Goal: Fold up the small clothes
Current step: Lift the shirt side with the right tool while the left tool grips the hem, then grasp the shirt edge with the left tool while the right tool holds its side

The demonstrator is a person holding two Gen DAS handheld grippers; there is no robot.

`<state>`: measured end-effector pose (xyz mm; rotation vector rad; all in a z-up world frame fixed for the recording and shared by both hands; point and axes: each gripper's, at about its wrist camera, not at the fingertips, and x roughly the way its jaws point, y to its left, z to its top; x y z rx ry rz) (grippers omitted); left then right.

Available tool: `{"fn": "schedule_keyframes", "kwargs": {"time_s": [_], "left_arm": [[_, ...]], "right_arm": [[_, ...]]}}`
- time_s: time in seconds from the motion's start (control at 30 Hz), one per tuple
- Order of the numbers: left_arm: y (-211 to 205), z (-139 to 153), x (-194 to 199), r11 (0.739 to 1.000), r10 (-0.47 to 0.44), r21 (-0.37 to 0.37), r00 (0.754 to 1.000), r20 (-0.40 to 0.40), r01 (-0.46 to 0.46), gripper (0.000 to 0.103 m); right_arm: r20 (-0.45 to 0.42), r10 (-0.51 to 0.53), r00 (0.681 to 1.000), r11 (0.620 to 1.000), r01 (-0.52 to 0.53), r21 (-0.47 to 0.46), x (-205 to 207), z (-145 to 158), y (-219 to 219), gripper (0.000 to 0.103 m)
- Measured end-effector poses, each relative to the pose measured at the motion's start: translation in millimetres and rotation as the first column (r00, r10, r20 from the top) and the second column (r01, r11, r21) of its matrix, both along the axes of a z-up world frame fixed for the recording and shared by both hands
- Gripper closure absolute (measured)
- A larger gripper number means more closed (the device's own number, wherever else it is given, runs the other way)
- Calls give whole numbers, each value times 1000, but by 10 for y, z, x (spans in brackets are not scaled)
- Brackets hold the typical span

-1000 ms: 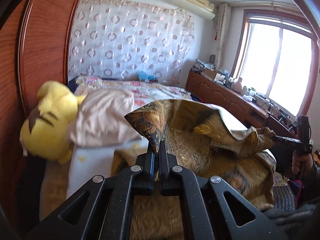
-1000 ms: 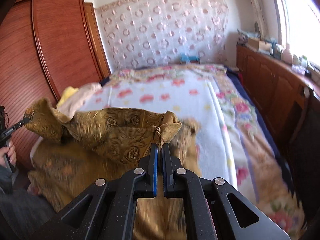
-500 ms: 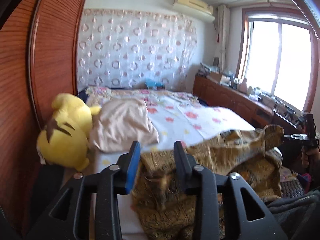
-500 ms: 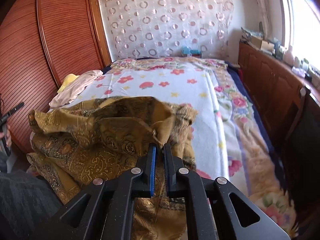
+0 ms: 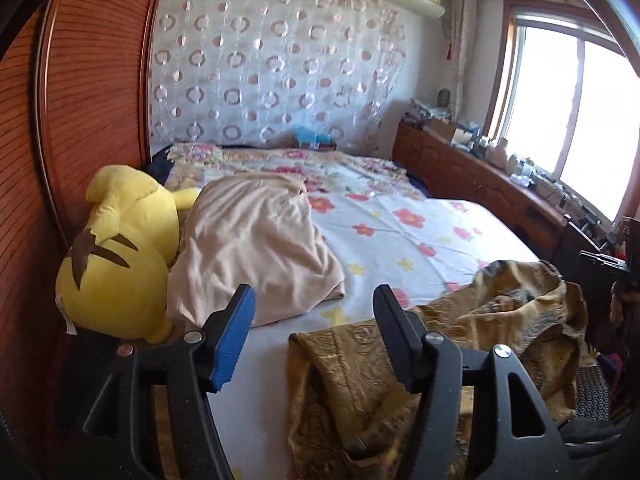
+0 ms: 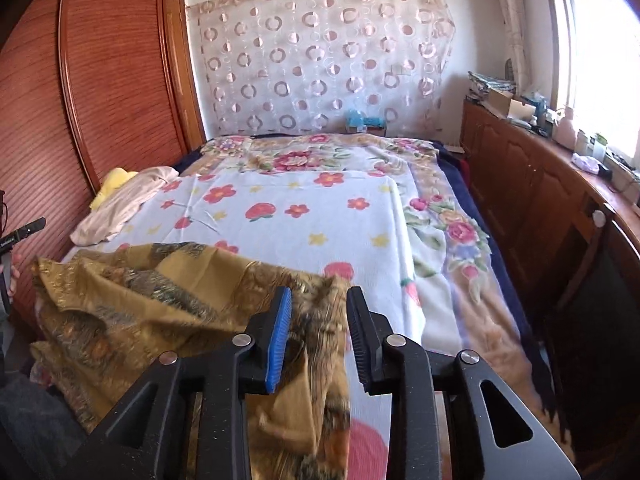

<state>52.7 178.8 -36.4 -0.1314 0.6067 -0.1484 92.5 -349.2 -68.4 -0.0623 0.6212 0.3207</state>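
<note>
Far left, bed edge: a yellow plush toy with brown ear tips [image 5: 116, 252] lies against the ribbed red-brown wooden wardrobe [image 5: 80, 120]; not your concern.
Beside it: a pale pink crumpled soft garment [image 5: 256, 248] rests on the white flower-printed bedspread [image 5: 400, 240], touching the plush; looks unfolded and light.
Left gripper [image 5: 314, 334]: your jaws have just been opening and now stand spread wide; nothing sits pinched between them. The cloth's near corner lies under the right-hand finger, not squeezed.
Task piece: the gold-brown paisley-patterned thin fabric garment [image 5: 400, 380] lies on the near edge of the bed, draped in loose ridges, its near part hanging toward you.
Right gripper [image 6: 318, 330]: jaws have just been opening too, now part-spread; a bunched fold of the gold-brown cloth stands between the fingers, and the pads do not look pressed on it.
Handling, by my read: light, limp, probably slick weave; it slumps and wrinkles where released and will not hold a crease alone.
Where to grip: take the hemmed corners or edge seams, one per gripper, well apart; a pinch mid-panel would only drag up a peak.
Risk: the hanging portion may pull the rest off the bed; draw it onto the bedspread first.
Far right: a long wooden cabinet under the window [image 6: 540, 184], cluttered on top, well apart from the work.
</note>
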Motion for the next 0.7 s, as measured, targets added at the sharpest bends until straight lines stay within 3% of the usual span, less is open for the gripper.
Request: {"fn": "schedule_keyframes", "kwargs": {"time_s": [0.2,0.33,0.53,0.7], "left_arm": [[-25,-305,318,997,-7,70,991,-132,16,41],[-69,-511,396,996,-29,73,971,-235,48,41],[-156,-637,399,995,-72,53,958,-279,90,40],[-193,-703,494,992,-38,101,943,-331,75,40]], "right_arm": [[-83,4,997,999,-7,-39,445,-264,144,63],[-142,15,990,999,-22,-46,676,-413,198,62],[-204,9,979,997,-25,-77,871,-515,241,59],[-228,-22,973,997,6,-71,1008,-502,208,54]]}}
